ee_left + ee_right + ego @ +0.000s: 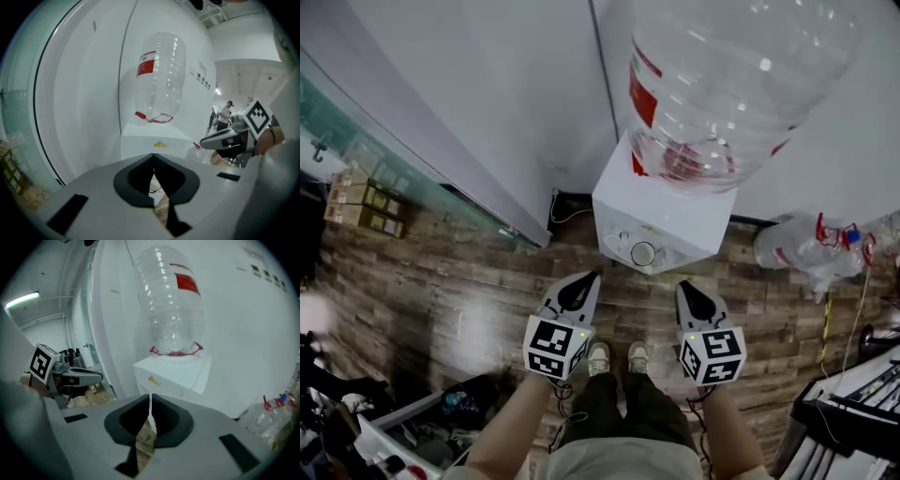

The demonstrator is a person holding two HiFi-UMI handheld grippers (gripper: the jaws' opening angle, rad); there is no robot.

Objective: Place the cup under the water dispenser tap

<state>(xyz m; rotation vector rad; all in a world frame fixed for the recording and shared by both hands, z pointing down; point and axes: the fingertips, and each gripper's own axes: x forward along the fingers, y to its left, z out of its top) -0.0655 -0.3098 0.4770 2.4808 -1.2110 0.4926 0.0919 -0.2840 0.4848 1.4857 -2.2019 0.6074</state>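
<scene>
A white water dispenser stands against the wall with a large clear bottle upside down on top. A small white cup sits at its front ledge, seen from above as a ring. My left gripper and right gripper hover side by side just in front of the dispenser, both shut and empty. In the left gripper view the jaws meet at a point below the dispenser. The right gripper view shows the same, with the dispenser ahead. The cup is hidden in both gripper views.
A second clear bottle lies on the wooden floor right of the dispenser. Cardboard boxes stand at the left by a glass partition. A desk edge is at lower right, clutter at lower left. A person stands far off.
</scene>
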